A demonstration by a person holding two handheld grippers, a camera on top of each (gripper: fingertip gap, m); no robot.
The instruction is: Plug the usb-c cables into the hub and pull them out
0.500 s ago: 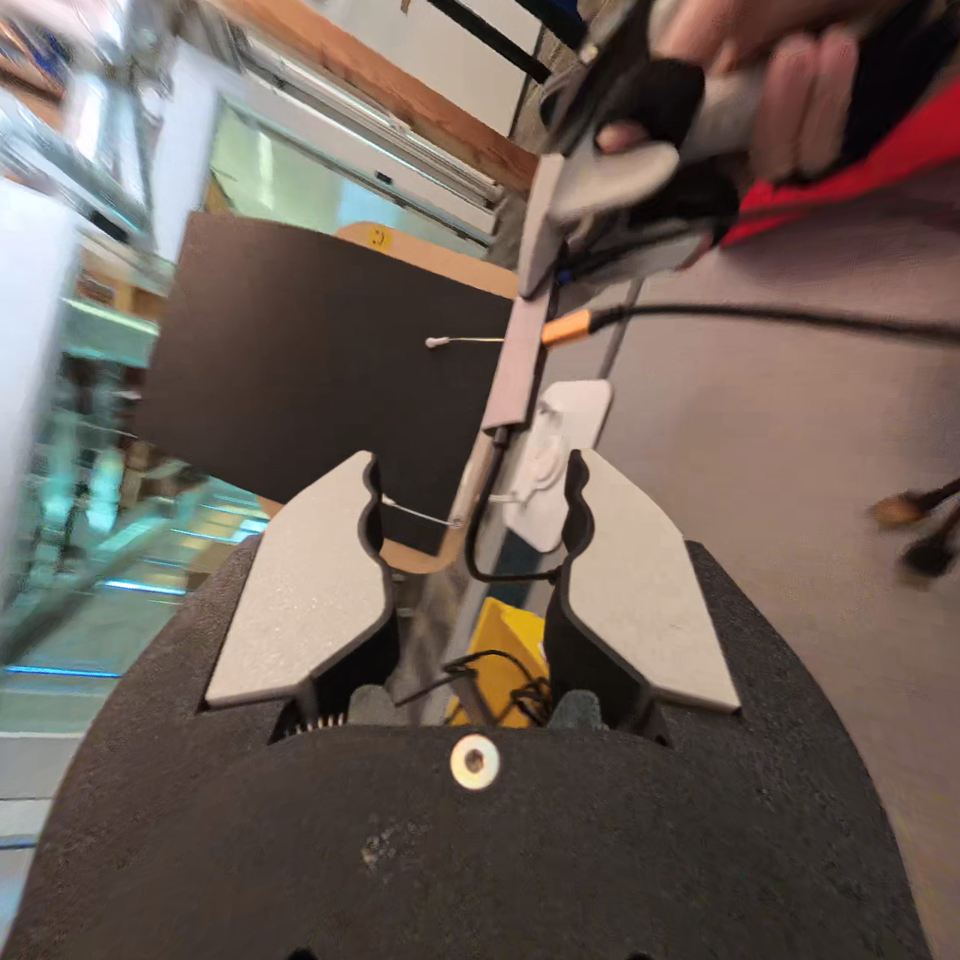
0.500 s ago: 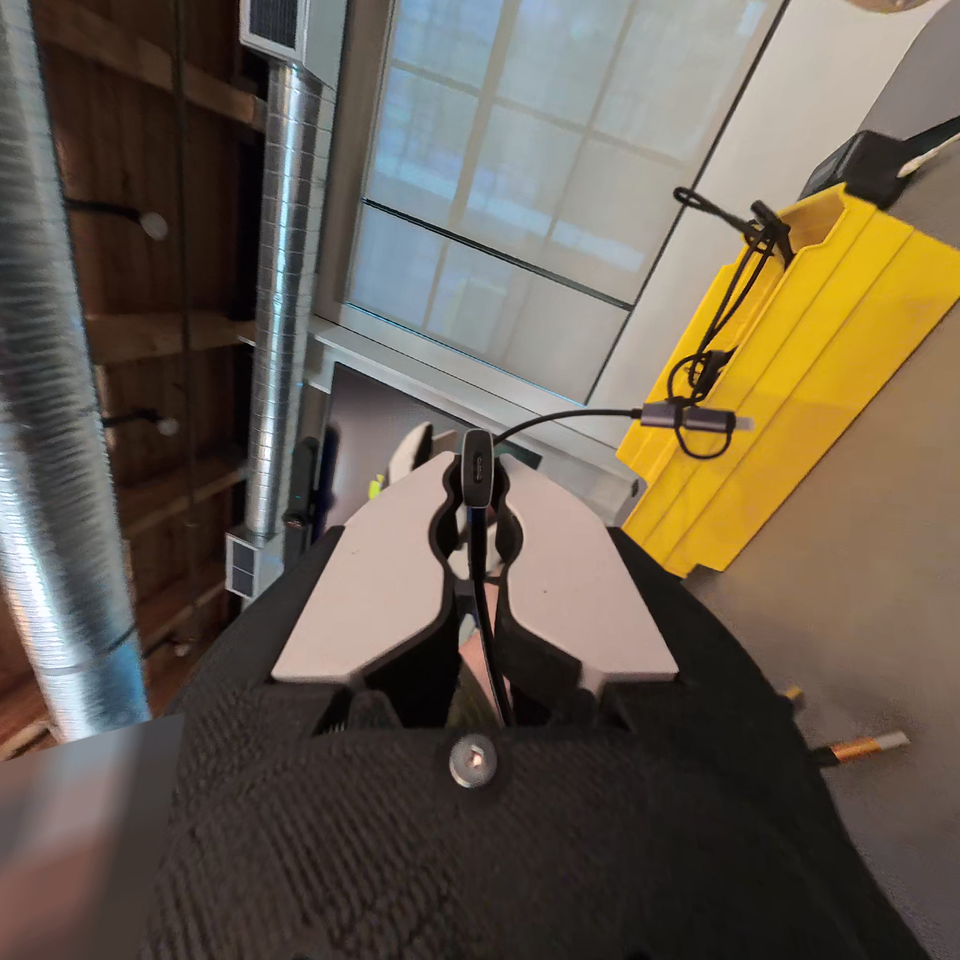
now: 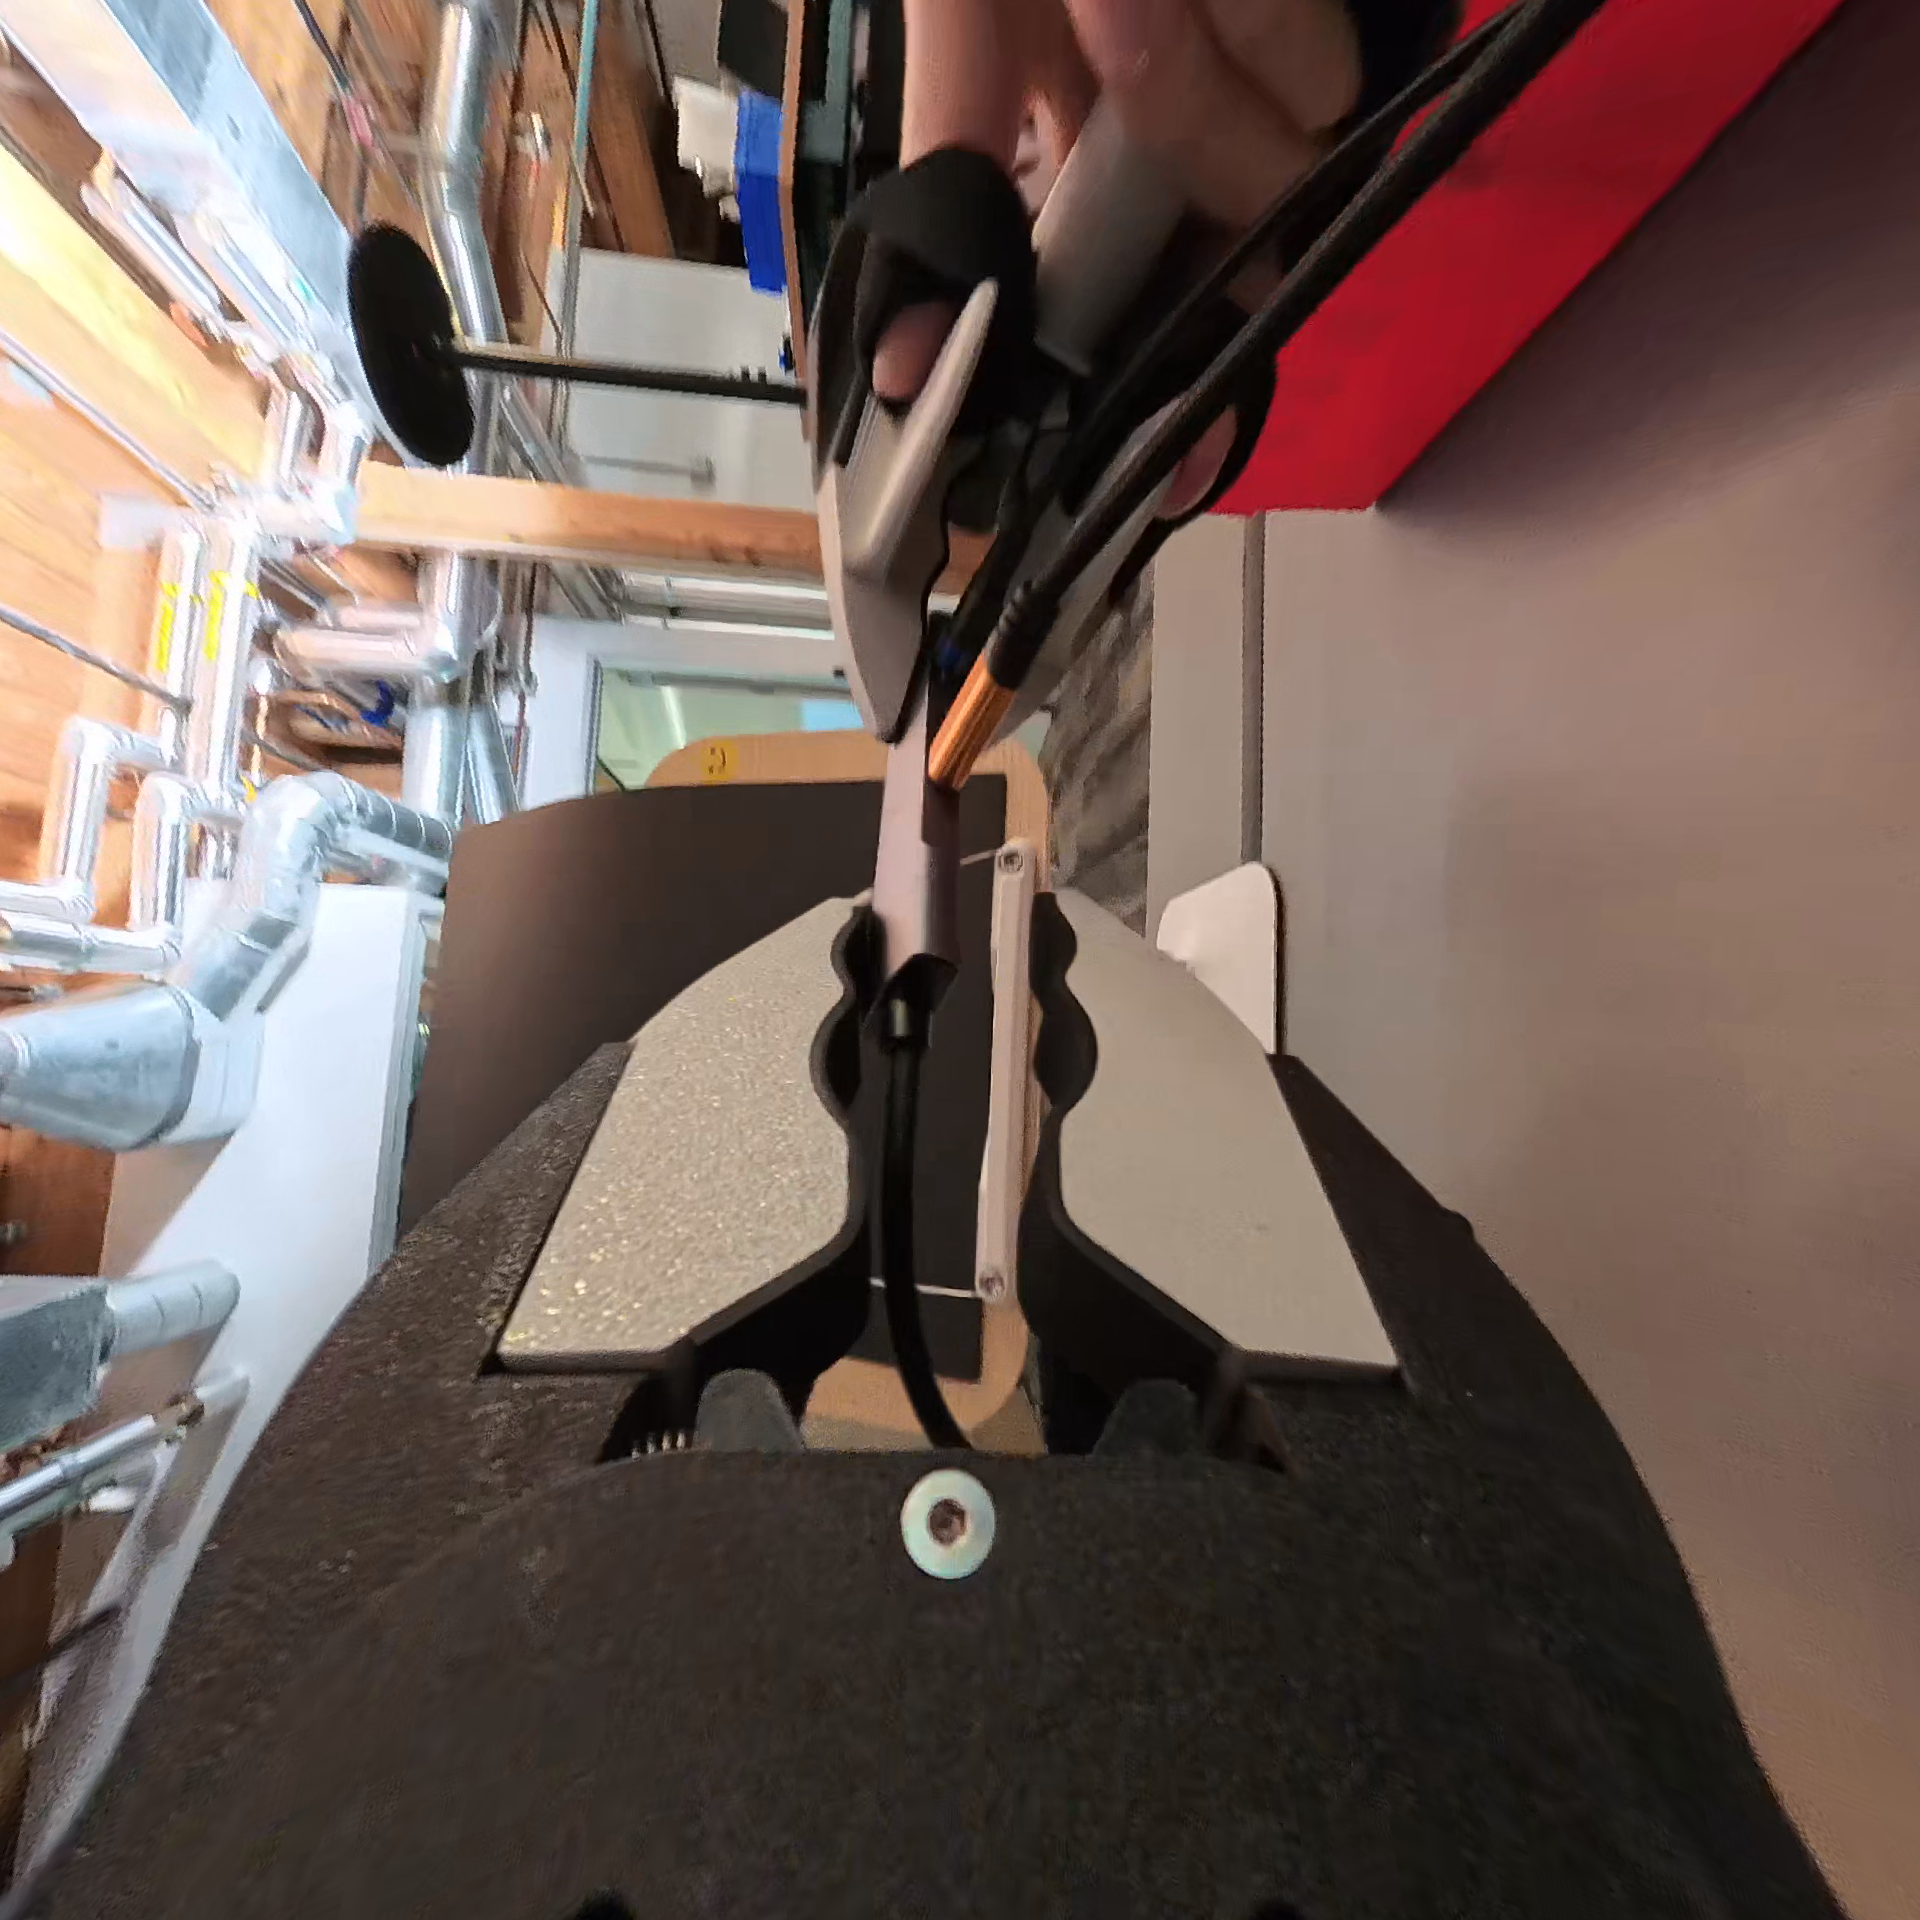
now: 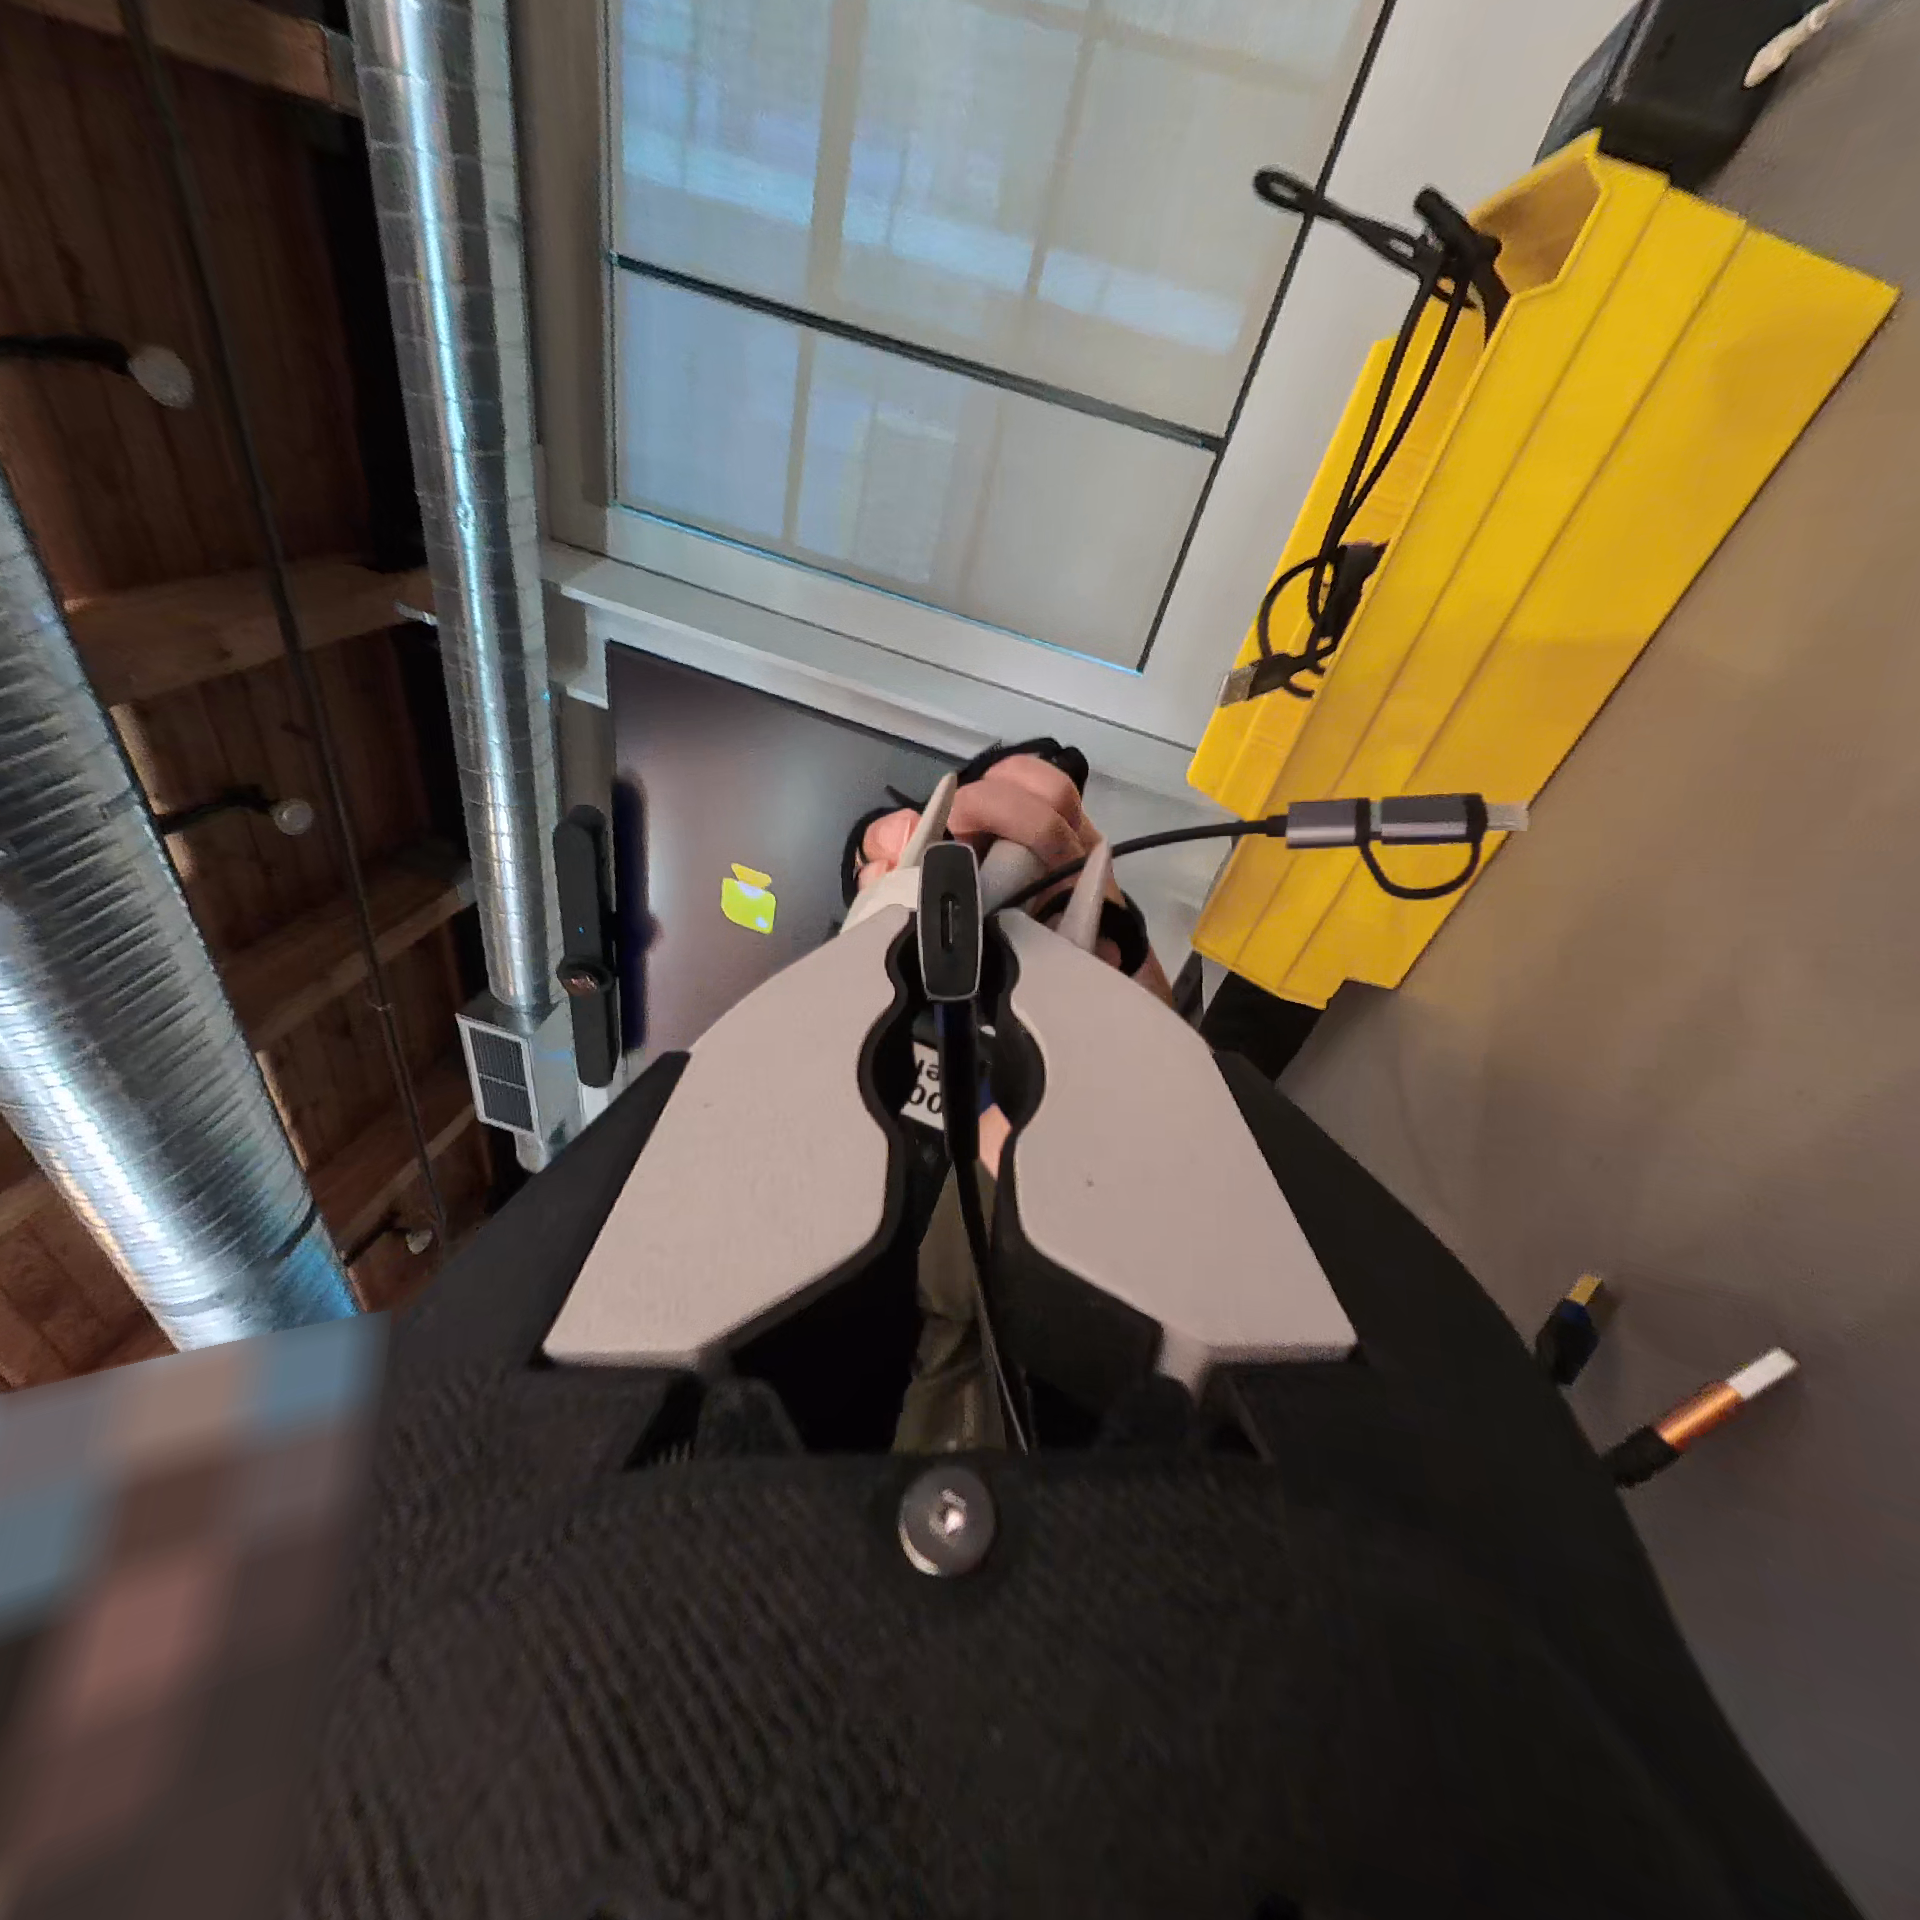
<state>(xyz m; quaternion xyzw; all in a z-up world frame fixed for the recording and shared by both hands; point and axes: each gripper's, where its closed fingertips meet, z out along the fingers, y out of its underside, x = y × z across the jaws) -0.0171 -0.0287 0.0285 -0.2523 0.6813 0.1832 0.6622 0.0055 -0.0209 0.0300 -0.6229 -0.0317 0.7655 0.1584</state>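
The slim grey hub (image 3: pixel 914 862) is held on edge in my right gripper (image 3: pixel 940 665), which is shut on its upper part. A copper-collared cable plug (image 3: pixel 961 727) and a second black cable meet the hub's side near those fingers. My left gripper (image 3: pixel 945 925) is open, jaws narrow, around the hub's lower end without touching on the right. The hub's black tail cable (image 3: pixel 899 1195) runs down through the gap. In the right wrist view the hub (image 4: pixel 948 920) shows end-on between my right gripper's shut fingers, with the left gripper's fingers (image 4: pixel 1086 883) behind it.
A yellow bin (image 4: pixel 1558 520) with black cables stands on the grey table (image 4: pixel 1714 1039). A grey connector with an adapter (image 4: pixel 1392 826) hangs in front of it. A copper-collared plug (image 4: pixel 1704 1403) and a blue plug (image 4: pixel 1579 1320) lie on the table. A black mat (image 3: pixel 644 935) lies behind. The tips of both grippers are at nearly the same place.
My left gripper has moved up to the hub and its jaws have narrowed around the lower end. The right gripper still holds the hub; the left gripper now shows behind it.
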